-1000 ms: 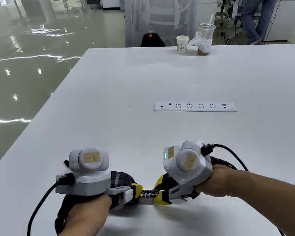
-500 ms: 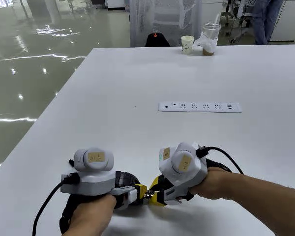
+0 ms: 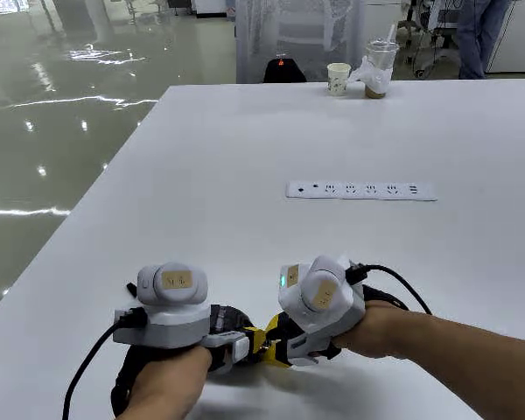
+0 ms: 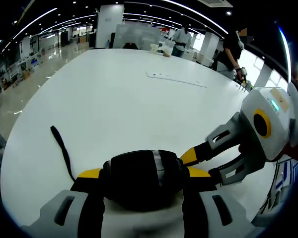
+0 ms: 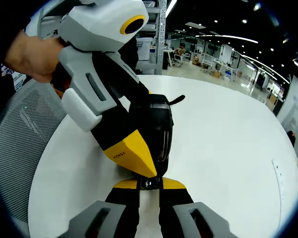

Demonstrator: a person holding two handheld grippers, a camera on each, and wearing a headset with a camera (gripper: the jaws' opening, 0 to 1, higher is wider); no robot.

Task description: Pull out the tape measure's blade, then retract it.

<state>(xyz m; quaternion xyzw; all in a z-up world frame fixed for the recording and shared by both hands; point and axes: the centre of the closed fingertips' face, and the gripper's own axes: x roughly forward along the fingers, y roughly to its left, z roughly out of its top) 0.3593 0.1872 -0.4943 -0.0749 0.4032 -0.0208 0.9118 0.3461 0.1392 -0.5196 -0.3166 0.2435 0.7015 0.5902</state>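
The black tape measure [image 3: 225, 320] sits low on the white table [image 3: 245, 175], near its front edge. My left gripper [image 3: 242, 341] is shut on it. In the left gripper view the black case [image 4: 145, 177] is clamped between yellow-tipped jaws, and its black strap [image 4: 62, 148] lies on the table. My right gripper [image 3: 276, 345] faces it from the right, almost touching. In the right gripper view my right gripper [image 5: 149, 185] is shut on the blade's end hook, right at the mouth of the case [image 5: 154, 129]. Hardly any blade shows between them.
A white power strip [image 3: 361, 190] lies mid-table beyond the grippers. A paper cup [image 3: 338, 78] and a plastic cup [image 3: 376, 73] stand at the far edge, with a dark chair [image 3: 281, 69] behind. The table's left edge [image 3: 96, 188] drops to a glossy floor.
The right gripper has moved left towards the left gripper. The short stretch of blade between them has gone back into the case.
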